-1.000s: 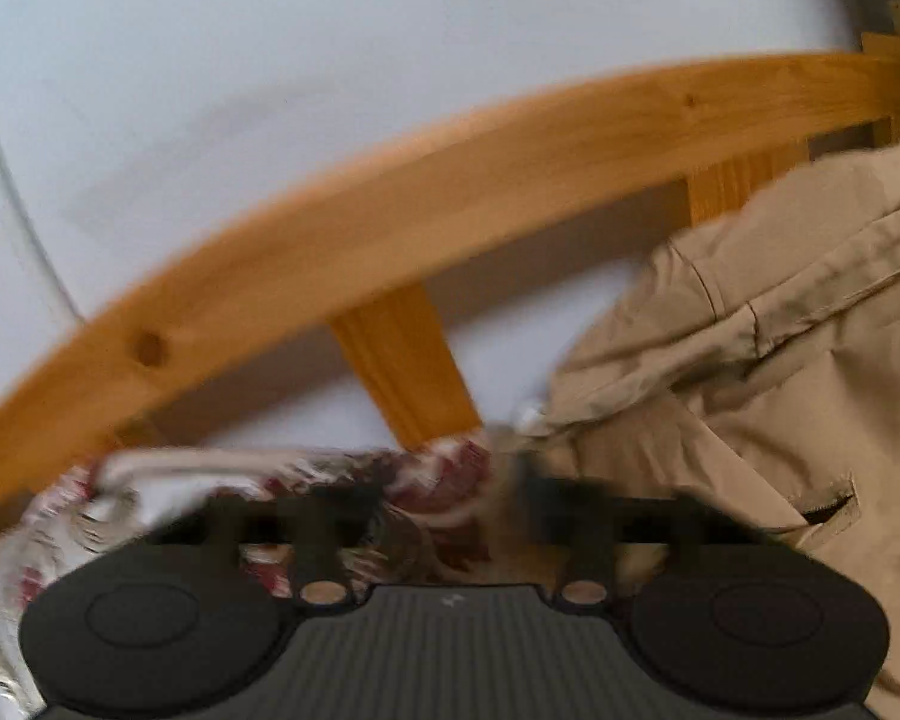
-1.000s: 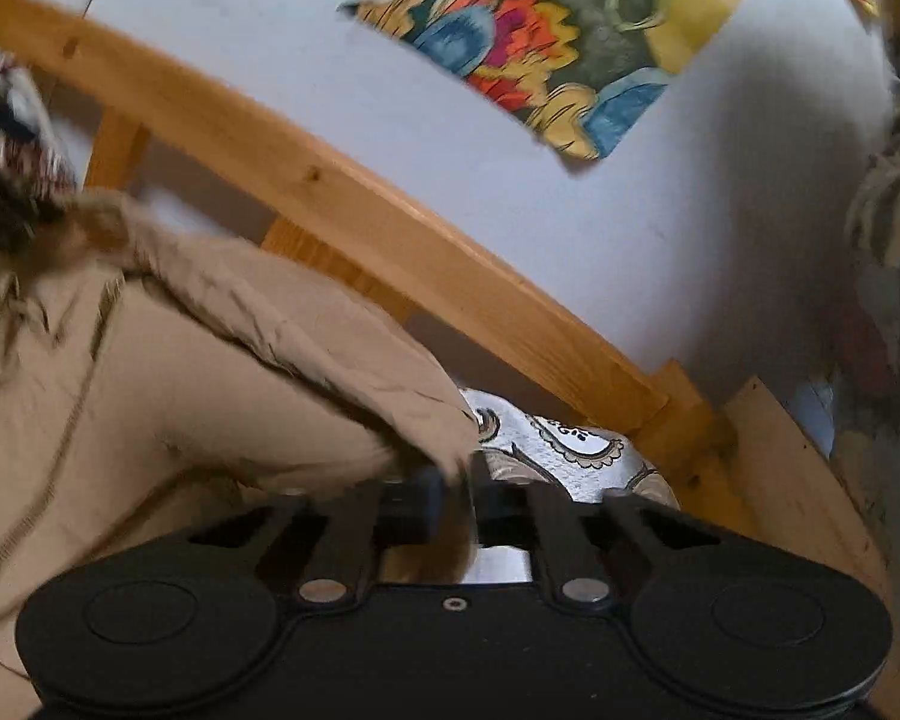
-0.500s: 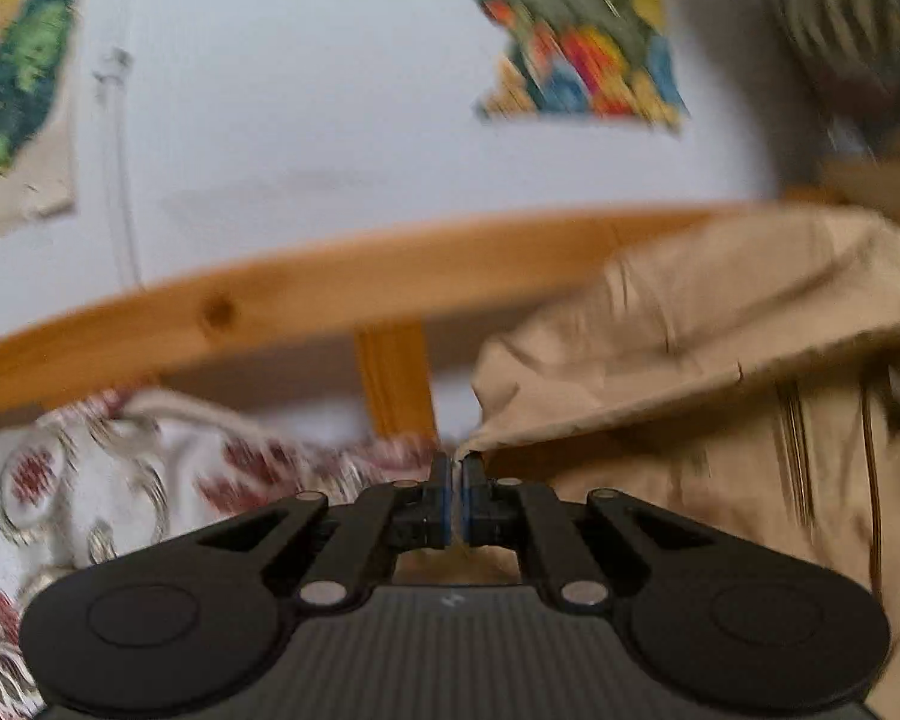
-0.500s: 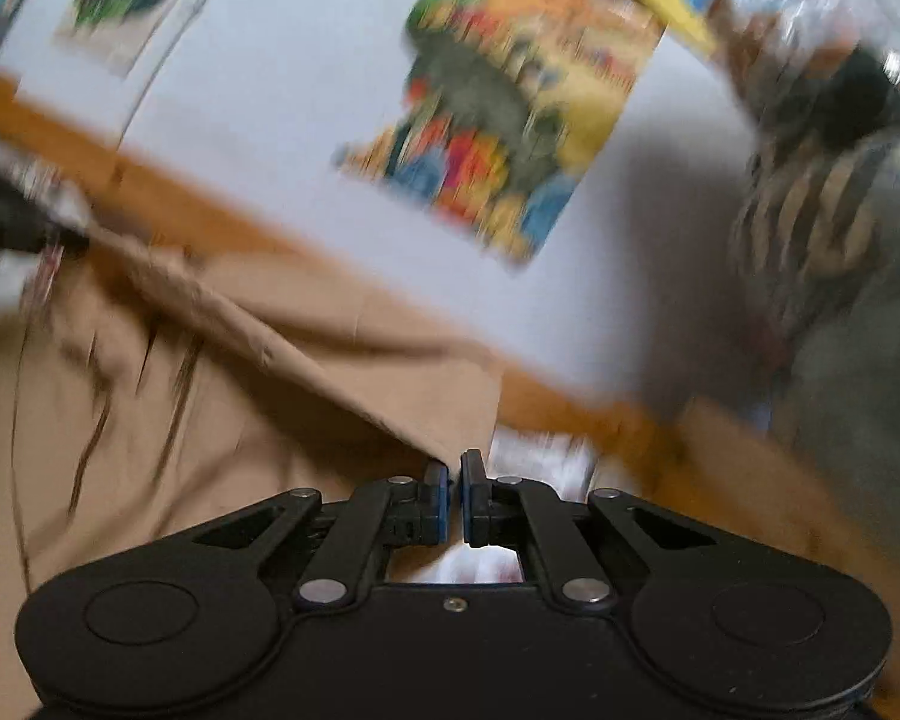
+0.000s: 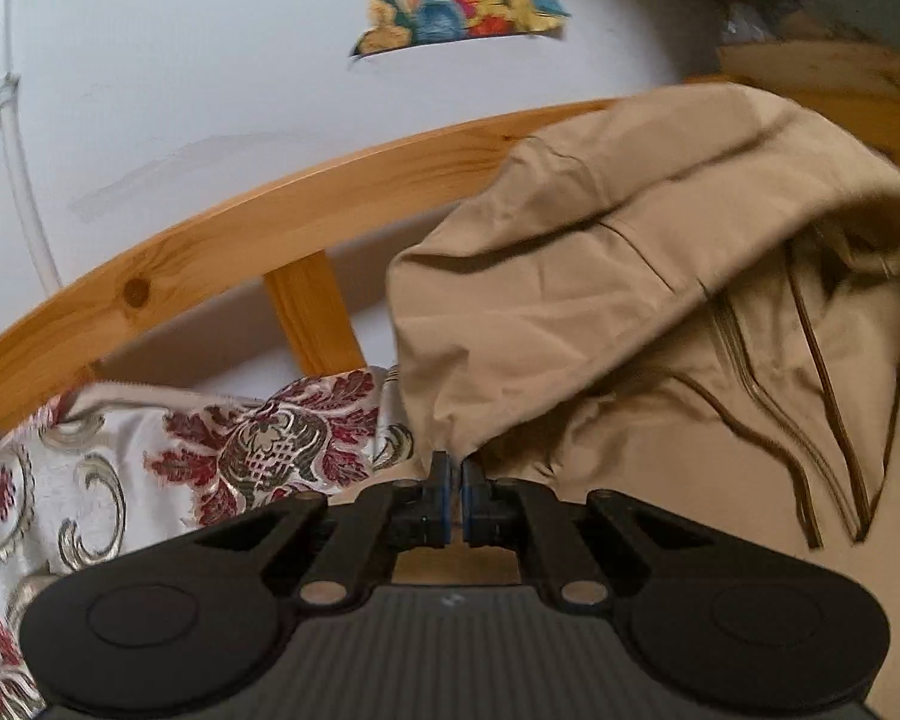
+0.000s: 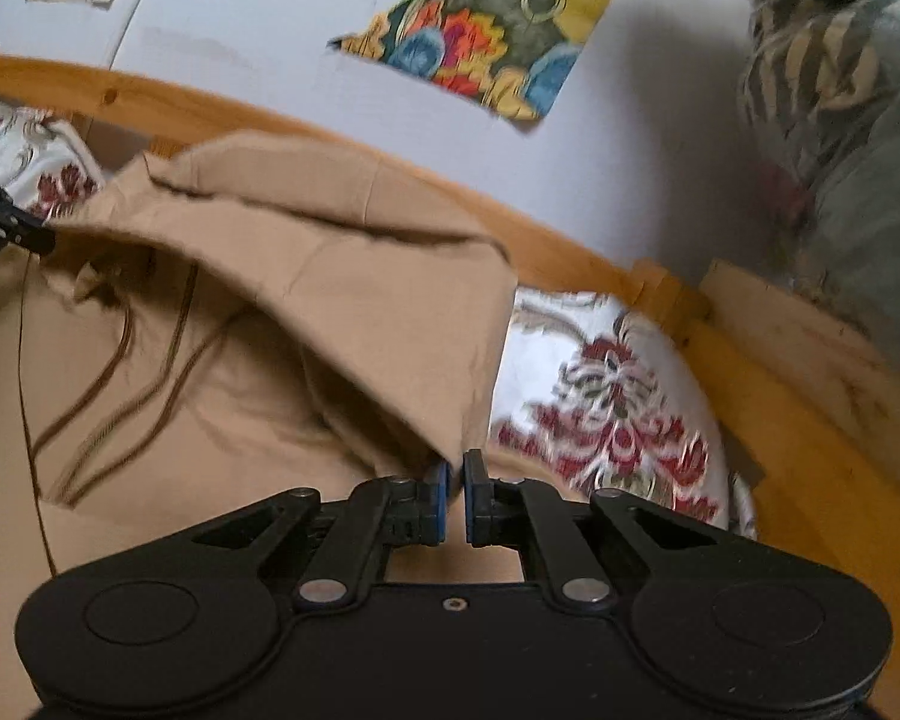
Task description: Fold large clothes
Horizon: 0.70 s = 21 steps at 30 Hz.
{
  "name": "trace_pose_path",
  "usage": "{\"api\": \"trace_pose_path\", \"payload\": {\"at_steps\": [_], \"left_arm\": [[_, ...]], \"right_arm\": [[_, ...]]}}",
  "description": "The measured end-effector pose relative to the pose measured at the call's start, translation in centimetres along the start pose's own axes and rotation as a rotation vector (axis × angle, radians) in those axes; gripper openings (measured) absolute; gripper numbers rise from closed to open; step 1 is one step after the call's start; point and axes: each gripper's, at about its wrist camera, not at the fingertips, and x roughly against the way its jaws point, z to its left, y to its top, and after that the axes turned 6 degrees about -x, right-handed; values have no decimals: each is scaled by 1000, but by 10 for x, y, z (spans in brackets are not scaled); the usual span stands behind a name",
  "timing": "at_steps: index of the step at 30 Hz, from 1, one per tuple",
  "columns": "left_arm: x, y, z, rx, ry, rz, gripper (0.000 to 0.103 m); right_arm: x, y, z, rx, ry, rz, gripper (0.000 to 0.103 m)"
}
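I'm working over a bed w/ a pine frame [image 5: 222, 240] & a white bedspread [image 6: 600, 396] w/ red floral print. A tan jacket [image 5: 660, 276] lies right on the spread.

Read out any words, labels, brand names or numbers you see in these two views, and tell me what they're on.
No readable text in either view.
Colourful poster on the wall: pictures only, no legible lettering.
Tan jacket: no label or brand visible.
Left gripper body: a tiny pale mark, too small to read.
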Motion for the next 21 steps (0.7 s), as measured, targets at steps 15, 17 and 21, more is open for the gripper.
{"api": "trace_pose_path", "payload": {"at_steps": [15,17,21], "left_arm": [[-2,-13,-18,-100,-5,-22,3],[-2,-14,-16,-84,-4,-24,3],[0,-21,-17,-59,-14,-25,3]], "right_arm": [[-28,102,-41,-878,671,78,81],[-57,114,-31,-944,664,125,82],[-92,128,-21,-1063,545,213,84]]}}
